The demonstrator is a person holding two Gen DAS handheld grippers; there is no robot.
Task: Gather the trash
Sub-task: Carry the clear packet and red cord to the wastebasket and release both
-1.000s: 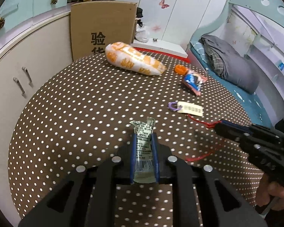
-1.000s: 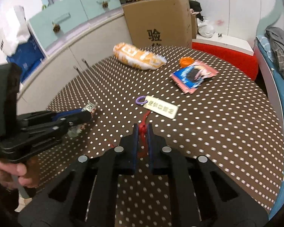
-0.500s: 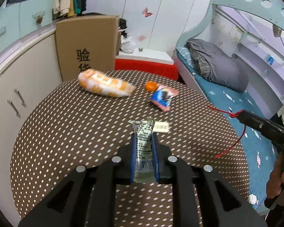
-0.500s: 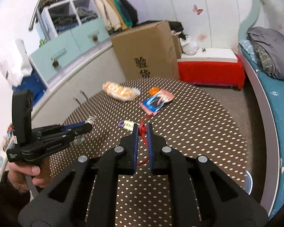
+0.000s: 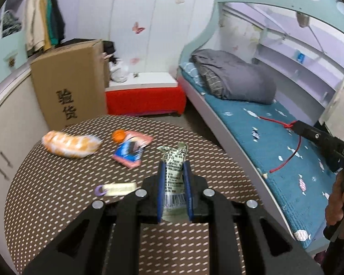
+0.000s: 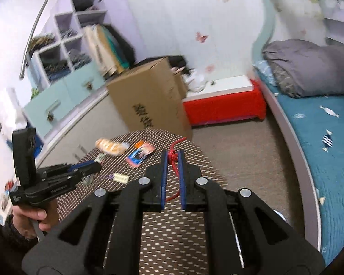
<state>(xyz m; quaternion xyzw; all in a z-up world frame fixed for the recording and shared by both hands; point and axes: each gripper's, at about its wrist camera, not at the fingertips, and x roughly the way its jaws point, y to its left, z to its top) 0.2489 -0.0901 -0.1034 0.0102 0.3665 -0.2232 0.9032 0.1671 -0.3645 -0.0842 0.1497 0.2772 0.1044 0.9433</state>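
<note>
Between my left gripper [image 5: 174, 176] pads sits a crumpled green-white wrapper [image 5: 175, 160], clamped tight; right gripper [image 6: 172, 160] is clenched on a red string [image 6: 174, 160] w/ loose tail dangling below. Both are lifted above the dotted table [image 5: 57, 206]. Ahead & left of the left gripper: orange bag [image 5: 71, 144], blue-pink packet [image 5: 131, 150], tagged key ring [image 5: 117, 189], not collected. No bin in view, so I'd keep both grips firm, move slow & watch the tail doesn't snag.
</note>
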